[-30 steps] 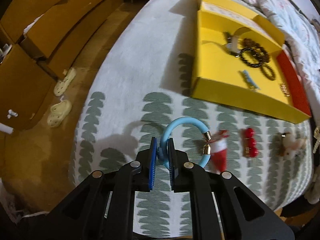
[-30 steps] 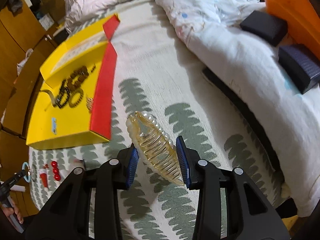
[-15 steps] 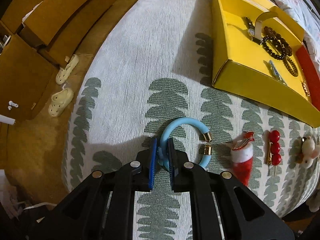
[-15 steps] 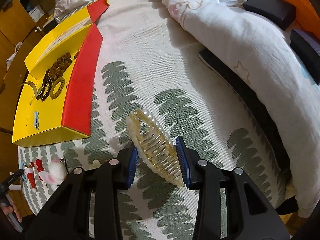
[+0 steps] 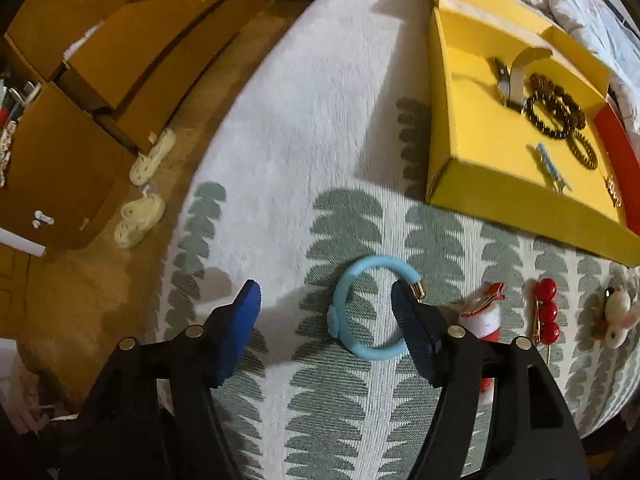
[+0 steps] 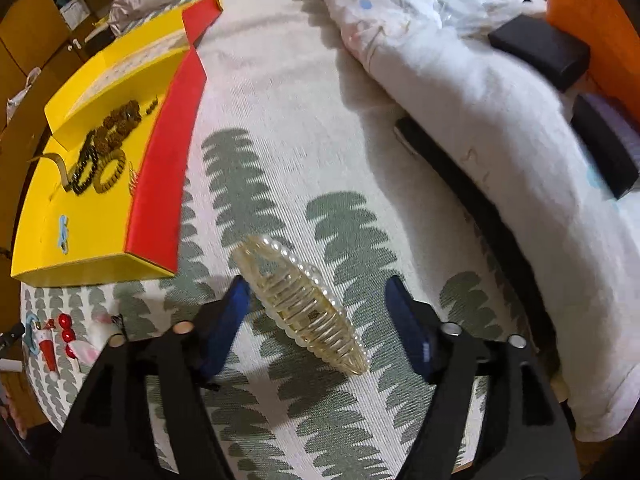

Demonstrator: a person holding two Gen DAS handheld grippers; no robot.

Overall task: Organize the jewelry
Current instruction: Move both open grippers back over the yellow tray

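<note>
The left gripper point(image 5: 325, 314) hangs low over the surface with its blue-padded fingers point(image 5: 240, 330) spread wide, gripping nothing. The right gripper point(image 6: 316, 314) is likewise spread wide and low, its blue pads point(image 6: 412, 330) clear on both sides, nothing clamped between them.

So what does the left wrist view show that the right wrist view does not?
Only the left wrist view shows the open left claw around the blue bracelet, and the slippers on the floor. Only the right wrist view shows the open right claw, the clear hair comb and the orange board. Both show the yellow box.
</note>
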